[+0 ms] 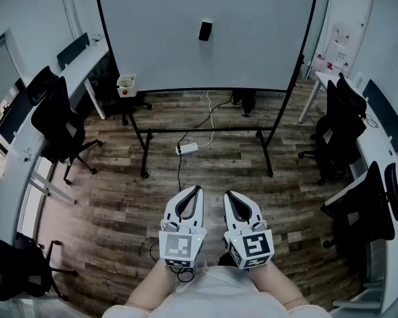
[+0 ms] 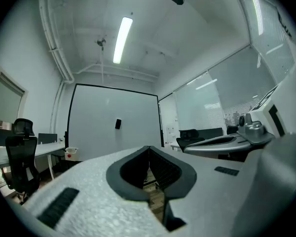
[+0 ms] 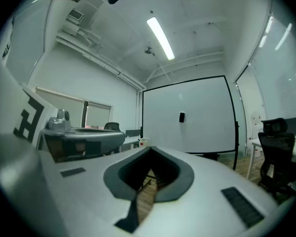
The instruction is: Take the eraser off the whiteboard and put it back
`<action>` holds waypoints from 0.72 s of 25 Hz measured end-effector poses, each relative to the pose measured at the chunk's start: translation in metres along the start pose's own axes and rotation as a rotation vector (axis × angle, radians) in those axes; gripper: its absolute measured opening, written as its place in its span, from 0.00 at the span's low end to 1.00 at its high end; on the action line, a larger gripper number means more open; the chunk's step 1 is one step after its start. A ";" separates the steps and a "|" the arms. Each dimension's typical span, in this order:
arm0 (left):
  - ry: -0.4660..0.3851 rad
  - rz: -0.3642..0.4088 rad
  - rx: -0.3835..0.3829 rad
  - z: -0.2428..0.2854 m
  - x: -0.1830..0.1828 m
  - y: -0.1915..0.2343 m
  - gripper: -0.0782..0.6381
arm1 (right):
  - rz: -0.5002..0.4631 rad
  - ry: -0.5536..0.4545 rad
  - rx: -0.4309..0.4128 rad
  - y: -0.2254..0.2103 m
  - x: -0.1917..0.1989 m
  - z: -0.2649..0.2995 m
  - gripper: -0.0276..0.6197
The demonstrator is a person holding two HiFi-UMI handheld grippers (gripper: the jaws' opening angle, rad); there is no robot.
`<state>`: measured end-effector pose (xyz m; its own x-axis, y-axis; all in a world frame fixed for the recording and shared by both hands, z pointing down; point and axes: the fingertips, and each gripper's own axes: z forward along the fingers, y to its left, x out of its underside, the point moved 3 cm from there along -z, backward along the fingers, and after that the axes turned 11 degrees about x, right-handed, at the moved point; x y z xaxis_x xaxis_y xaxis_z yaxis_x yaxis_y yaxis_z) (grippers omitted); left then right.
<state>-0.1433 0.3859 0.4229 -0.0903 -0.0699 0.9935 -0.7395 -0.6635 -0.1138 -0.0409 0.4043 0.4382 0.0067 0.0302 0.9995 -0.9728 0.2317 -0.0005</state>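
The wood-plank floor (image 1: 113, 197) runs under and ahead of the fingers (image 1: 186, 207); straight ahead of their tips a white power strip (image 1: 188, 148) lies on it, its cable (image 1: 209, 121) trailing farther off; just beyond stand the feet of the whiteboard stand (image 1: 144, 161). Black office chairs (image 1: 58, 121) stand on the planks well out to either side of the fingers; far ahead of them, the whiteboard (image 1: 252, 38) bears a dark eraser (image 1: 205, 30).

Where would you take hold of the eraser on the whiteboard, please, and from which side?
Probably the two long edges of the eraser, coming straight at the front of the whiteboard: it sits upright, flat on the board, narrower than tall.
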 end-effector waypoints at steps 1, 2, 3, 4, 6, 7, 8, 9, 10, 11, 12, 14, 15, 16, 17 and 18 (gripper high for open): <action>0.001 0.002 -0.001 0.000 0.000 -0.001 0.13 | 0.001 0.003 0.000 -0.001 0.001 0.000 0.08; 0.002 0.003 -0.001 0.001 0.000 -0.002 0.13 | 0.001 0.005 0.001 -0.003 0.001 0.000 0.08; 0.003 0.004 -0.001 0.001 0.000 -0.003 0.13 | 0.002 0.007 0.002 -0.004 0.002 -0.001 0.08; 0.004 0.004 -0.001 0.001 0.000 -0.003 0.13 | 0.002 0.008 0.004 -0.005 0.001 -0.001 0.08; 0.006 0.004 0.002 0.002 0.000 -0.003 0.13 | 0.001 0.005 0.007 -0.005 0.000 0.000 0.08; 0.009 0.003 0.004 0.002 0.001 -0.003 0.13 | 0.000 0.003 0.006 -0.005 -0.001 0.001 0.08; 0.011 0.003 0.006 0.003 0.002 -0.003 0.13 | 0.000 0.002 0.004 -0.005 -0.001 0.001 0.08; 0.014 0.002 0.007 0.005 0.003 -0.004 0.13 | 0.004 0.003 0.002 -0.005 0.000 0.002 0.08; 0.016 0.002 0.008 0.006 0.004 -0.004 0.13 | 0.013 0.007 0.000 -0.006 0.001 0.002 0.08; 0.019 0.002 0.008 0.008 0.005 -0.005 0.13 | 0.027 0.011 0.000 -0.008 0.003 0.003 0.08; 0.020 0.001 0.007 0.010 0.005 -0.005 0.13 | 0.044 0.014 0.002 -0.010 0.005 0.003 0.08; 0.019 -0.009 -0.001 0.013 0.004 -0.004 0.13 | 0.065 0.018 0.007 -0.016 0.008 0.006 0.08; 0.020 -0.014 -0.006 0.016 0.005 -0.003 0.13 | 0.066 0.021 0.008 -0.019 0.010 0.008 0.08; 0.025 -0.012 -0.010 0.019 0.007 -0.002 0.13 | 0.065 0.024 0.006 -0.022 0.012 0.010 0.09; 0.031 -0.008 -0.012 0.023 0.010 -0.001 0.13 | 0.063 0.027 0.003 -0.025 0.013 0.013 0.09; 0.037 -0.007 -0.012 0.028 0.012 0.000 0.13 | 0.062 0.029 -0.002 -0.028 0.015 0.017 0.08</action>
<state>-0.1255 0.3641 0.4356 -0.1094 -0.0377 0.9933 -0.7482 -0.6548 -0.1073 -0.0170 0.3817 0.4533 -0.0468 0.0725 0.9963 -0.9712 0.2301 -0.0624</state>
